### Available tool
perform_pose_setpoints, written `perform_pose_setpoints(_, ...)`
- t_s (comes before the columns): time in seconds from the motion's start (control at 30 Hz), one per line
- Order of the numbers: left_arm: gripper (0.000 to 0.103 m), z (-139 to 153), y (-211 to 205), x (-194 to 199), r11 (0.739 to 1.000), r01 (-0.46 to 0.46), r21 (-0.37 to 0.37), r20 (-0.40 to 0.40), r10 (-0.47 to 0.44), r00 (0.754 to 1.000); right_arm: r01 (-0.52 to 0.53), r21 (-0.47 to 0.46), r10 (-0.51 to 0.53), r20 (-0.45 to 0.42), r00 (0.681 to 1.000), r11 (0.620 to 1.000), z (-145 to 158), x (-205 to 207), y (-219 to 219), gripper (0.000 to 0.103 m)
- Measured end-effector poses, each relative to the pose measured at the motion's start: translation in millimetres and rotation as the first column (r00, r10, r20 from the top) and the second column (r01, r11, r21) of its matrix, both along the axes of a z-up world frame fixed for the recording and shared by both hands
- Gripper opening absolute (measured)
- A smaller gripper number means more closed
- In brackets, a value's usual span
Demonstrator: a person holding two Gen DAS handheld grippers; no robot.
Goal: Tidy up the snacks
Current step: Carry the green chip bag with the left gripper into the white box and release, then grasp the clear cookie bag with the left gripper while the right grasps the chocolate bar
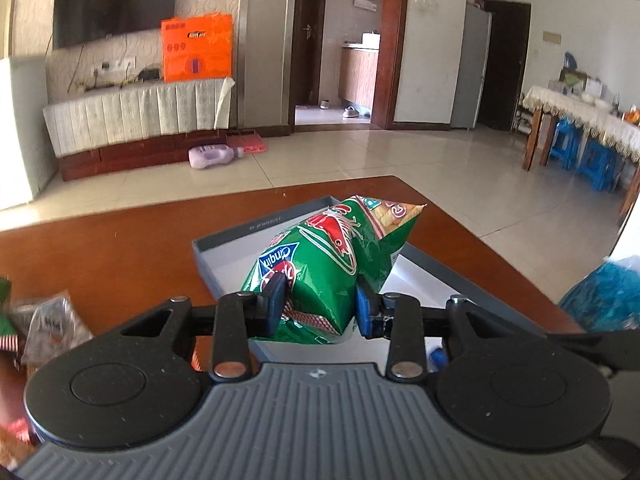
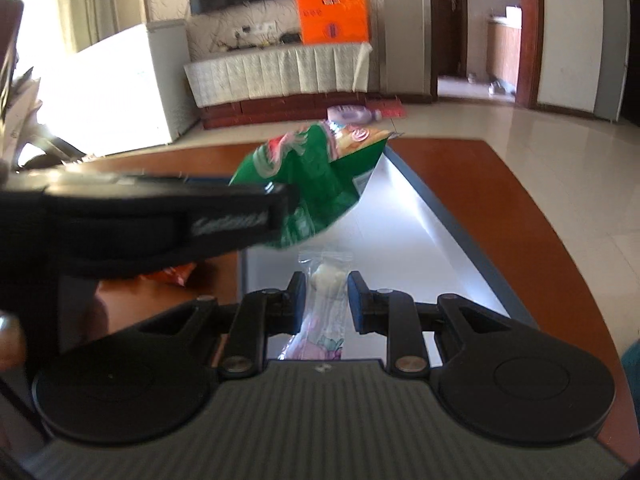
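1. Nearest your lenses sit the tools themselves. Your left gripper (image 1: pixel 320 304) has its blue pads (image 1: pixel 276 300) pinched into a crinkled green foil snack bag with red lettering (image 1: pixel 332 264), so it is clamped on that bag. Your right gripper (image 2: pixel 324 300) has its pads on either side of a narrow clear plastic packet with something white inside (image 2: pixel 326 300), touching or nearly touching it — a grip on it, as far as the right wrist view shows.
2. The largest thing under both tools is the reddish-brown wooden table (image 1: pixel 120 240), which carries everything below.
3. On it lies a shallow rectangular tray with blue-grey walls and a white floor (image 1: pixel 224 236), seen lengthwise from the right wrist (image 2: pixel 440 216).
4. The green bag is lifted clear above the tray floor, its far sealed end pointing away from you; in the right wrist view (image 2: pixel 320 176) it hangs over the tray's left side, with the left tool's black body crossing in front.
5. The clear packet is over the near end of the tray; you cannot tell whether it rests on the floor.
6. A few loose wrappers (image 1: pixel 48 328) lie on the table at the far left of the left wrist view — well apart from the tray.
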State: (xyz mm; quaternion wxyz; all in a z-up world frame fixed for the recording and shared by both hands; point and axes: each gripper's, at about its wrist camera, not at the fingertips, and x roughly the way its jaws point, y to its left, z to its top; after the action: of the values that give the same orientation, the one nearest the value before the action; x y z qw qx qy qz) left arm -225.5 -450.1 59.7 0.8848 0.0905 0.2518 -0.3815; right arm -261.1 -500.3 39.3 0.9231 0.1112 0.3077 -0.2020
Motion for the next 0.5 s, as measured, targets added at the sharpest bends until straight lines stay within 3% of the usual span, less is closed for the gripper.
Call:
perform_pose_setpoints(0.1, 0.042, -7.3, -16.4, 0.0, 1.000, 0.002, 0.010, 0.000, -0.002, 1.000, 0.026, 0.020, -0.026, -0.010, 1.000, 0.999, -5.4, 2.7, -6.3, 0.026)
perform_pose_setpoints(0.17, 0.051, -10.2, -22.7, 1.3, 1.000, 0.012, 0.015, -0.010, -0.012, 1.000, 0.036, 0.032, -0.035, -0.016, 0.999, 0.999, -8.6, 5.5, -9.3, 0.026)
perform_pose_setpoints(0.23, 0.081, -13.5, -25.3, 4.2, 1.000, 0.012, 0.009, -0.041, -0.012, 0.999, 0.042, 0.029, -0.041, -0.033, 0.999, 0.999, -12.1, 9.2, -10.9, 0.026)
perform_pose_setpoints(0.27, 0.084, -14.7, -23.7, 6.0, 1.000, 0.004, 0.005, -0.039, -0.003, 0.999, 0.050, 0.025, -0.048, -0.040, 0.998, 0.998, -13.5, 10.4, -11.2, 0.026)
perform_pose_setpoints(0.43, 0.088, -10.3, -9.8, 6.4, 1.000, -0.014, -0.005, -0.011, 0.014, 1.000, 0.090, 0.039, -0.090, -0.016, 0.996, 0.995, -11.2, 3.3, -14.1, 0.028)
perform_pose_setpoints(0.5, 0.088, -6.9, 6.5, 6.5, 0.999, -0.035, -0.006, 0.002, 0.035, 0.999, 0.105, 0.045, -0.105, 0.011, 0.994, 0.993, -8.3, -0.5, -15.1, 0.040)
